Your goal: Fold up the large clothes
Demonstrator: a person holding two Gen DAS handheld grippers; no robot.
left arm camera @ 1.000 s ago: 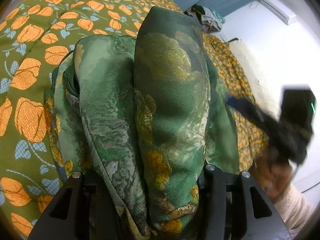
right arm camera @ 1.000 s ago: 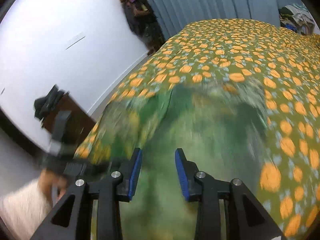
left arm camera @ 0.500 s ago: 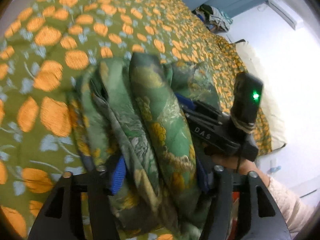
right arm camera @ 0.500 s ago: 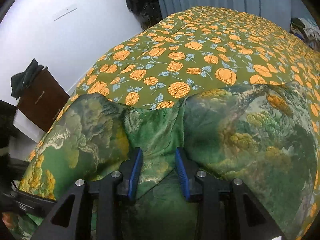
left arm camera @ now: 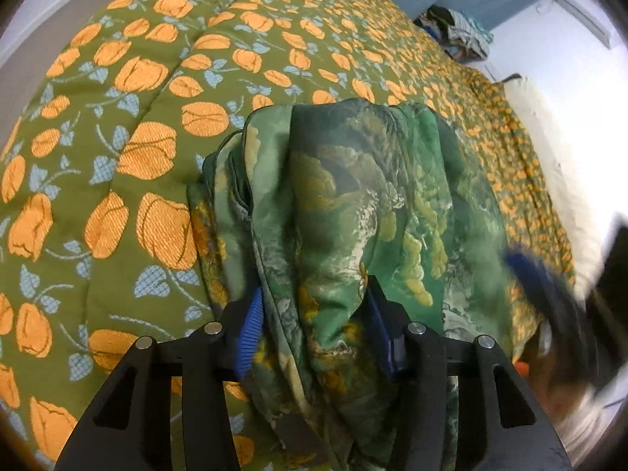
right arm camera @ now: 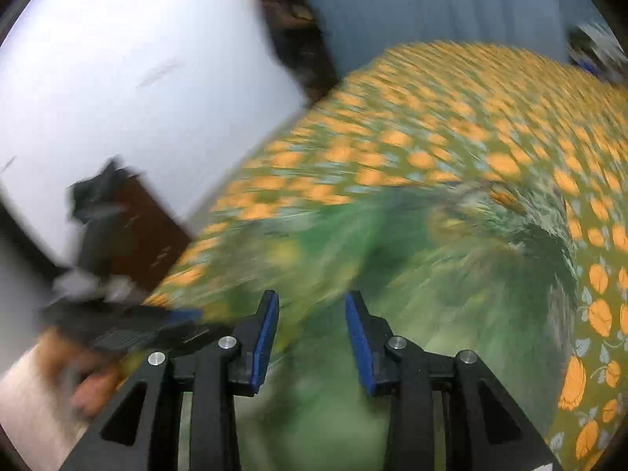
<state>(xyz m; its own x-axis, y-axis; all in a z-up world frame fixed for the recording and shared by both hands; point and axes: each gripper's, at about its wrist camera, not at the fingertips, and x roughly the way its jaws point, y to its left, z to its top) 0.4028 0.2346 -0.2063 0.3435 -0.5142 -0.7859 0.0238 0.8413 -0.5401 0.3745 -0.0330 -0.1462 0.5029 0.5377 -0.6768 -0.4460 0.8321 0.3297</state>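
Note:
A large green garment [left arm camera: 353,180] with a landscape print lies bunched on the olive bedspread [left arm camera: 137,117] with orange flowers. In the left wrist view my left gripper [left arm camera: 313,290] has a thick fold of it between its blue pads; the jaws are closing and both pads touch the cloth. The right gripper [left arm camera: 526,271] shows as a dark blur at the right edge. The right wrist view is smeared by motion: my right gripper [right arm camera: 312,298] hangs open over the garment [right arm camera: 451,274] with nothing between its pads. The left gripper [right arm camera: 157,322] and a hand sit at lower left.
A pile of clothes [left arm camera: 459,31] lies at the bed's far end. Left of the bed stand a brown cabinet [right arm camera: 145,227] with something dark on top, and dark clothes [right arm camera: 290,11] hanging by the blue curtain [right arm camera: 431,0]. A white wall flanks the bed.
My left gripper's jaws spread around the fold, then came back in on it. The right gripper left the garment beside the left gripper and swung off to the right; its view is now blurred.

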